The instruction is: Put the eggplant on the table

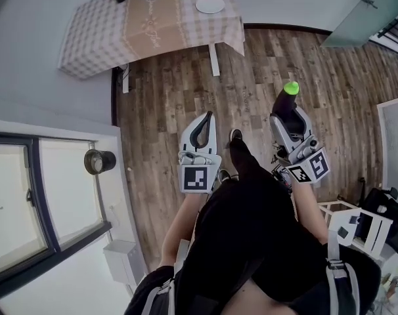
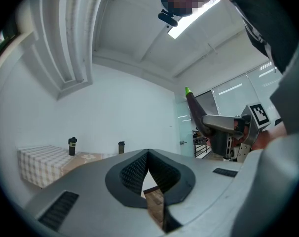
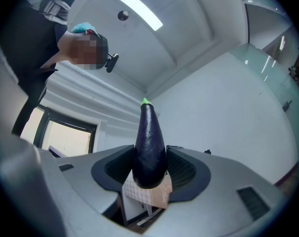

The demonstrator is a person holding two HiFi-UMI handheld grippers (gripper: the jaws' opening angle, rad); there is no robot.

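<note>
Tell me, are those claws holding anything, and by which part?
The right gripper grips the eggplant by its thick rounded end. The left gripper is shut and empty.

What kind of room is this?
Probably a dining room, or a room set up like one. There is a table with a checked cloth, a white plate on it, and a wood-plank floor.

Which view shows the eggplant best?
Right gripper view: eggplant fills the centre, gripped between the jaws, green tip up. Head view shows it small, from above; left gripper view, small, off to the right.
</note>
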